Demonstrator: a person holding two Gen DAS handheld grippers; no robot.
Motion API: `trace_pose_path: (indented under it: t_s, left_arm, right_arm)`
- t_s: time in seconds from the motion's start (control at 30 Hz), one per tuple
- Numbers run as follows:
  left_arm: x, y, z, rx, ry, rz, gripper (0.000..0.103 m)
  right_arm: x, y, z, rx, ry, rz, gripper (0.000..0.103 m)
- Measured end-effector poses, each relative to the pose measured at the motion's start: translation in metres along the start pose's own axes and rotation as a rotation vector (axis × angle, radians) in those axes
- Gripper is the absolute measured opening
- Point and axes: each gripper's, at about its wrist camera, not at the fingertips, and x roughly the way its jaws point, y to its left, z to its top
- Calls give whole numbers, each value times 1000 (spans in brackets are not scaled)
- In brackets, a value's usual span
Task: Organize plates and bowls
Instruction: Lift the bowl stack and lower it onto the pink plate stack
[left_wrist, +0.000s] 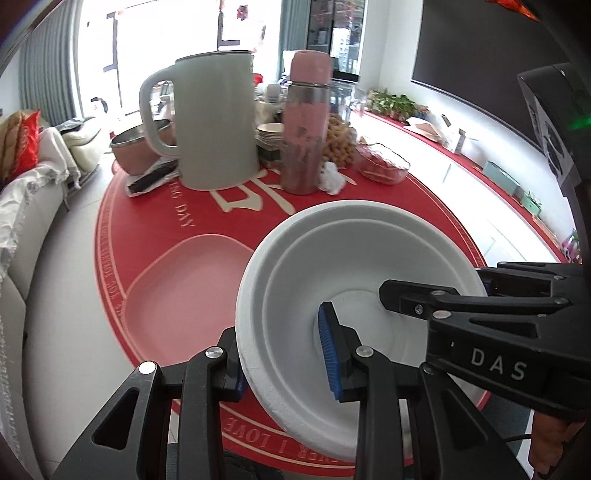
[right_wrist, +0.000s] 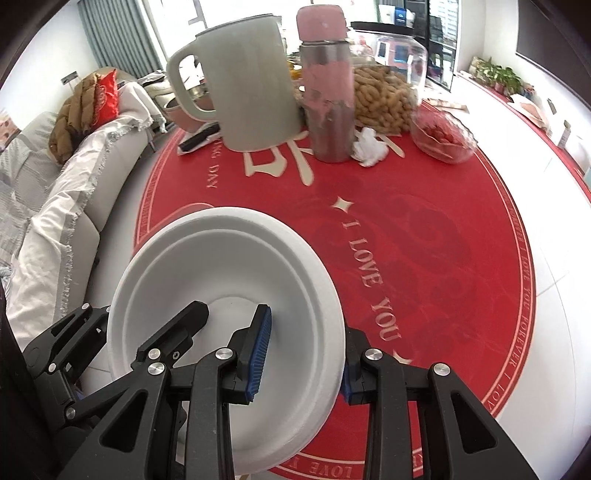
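Note:
A white foam bowl (left_wrist: 332, 266) is held above the red round table mat (left_wrist: 221, 221). My left gripper (left_wrist: 284, 365) straddles its near-left rim, one blue pad inside the bowl and one outside. My right gripper (right_wrist: 299, 354) straddles the bowl's (right_wrist: 221, 266) right rim the same way; it also shows in the left wrist view (left_wrist: 480, 306) reaching in from the right. A pink squarish plate (left_wrist: 184, 288) lies on the mat to the bowl's left, empty.
At the table's far side stand a grey-green kettle (left_wrist: 214, 122), a pink-capped bottle (left_wrist: 304, 129), a jar of peanuts (right_wrist: 384, 92), a glass dish of red fruit (right_wrist: 443, 138), a crumpled tissue (right_wrist: 369, 147), a metal bowl (left_wrist: 133, 147) and stacked bowls (left_wrist: 269, 134). A sofa (right_wrist: 55, 184) is at left.

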Motion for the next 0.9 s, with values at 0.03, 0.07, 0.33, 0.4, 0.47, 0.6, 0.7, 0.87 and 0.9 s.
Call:
trace_pose_path:
  t_s: [0.03,0.07,0.33,0.4,0.47,0.6,0.7,0.87,0.9]
  left_arm:
    - [-1,5,0,-8,-3,6,34]
    - [-1,10,1,-18,-4,12,34]
    - [-5,42,1,-70,-17,52,34]
    - [-7,49,3,-79,-21,61,34]
    - [-8,56,5,-86,-26,72,34]
    - [-7,69,11,-95,-29,96,34]
    - [-5,75,11,-94,-26,123,34]
    - [9,83,9,-100,2,143,34]
    - [12,85,9,-104,10,142,34]
  right_arm:
    - [0,2,1,-6,0,3,34]
    - [2,7,3,-13,0,7,34]
    - [11,39,18,-67,5,28,34]
    - [14,45,22,-75,6,40,34]
    - [16,51,27,-82,3,53,34]
    - [23,61,36,-75,4,83,34]
    - [32,67,39,-77,15,96,34]
    - [50,72,41,-78,54,106,34]
    - [53,72,42,-77,63,106,34]
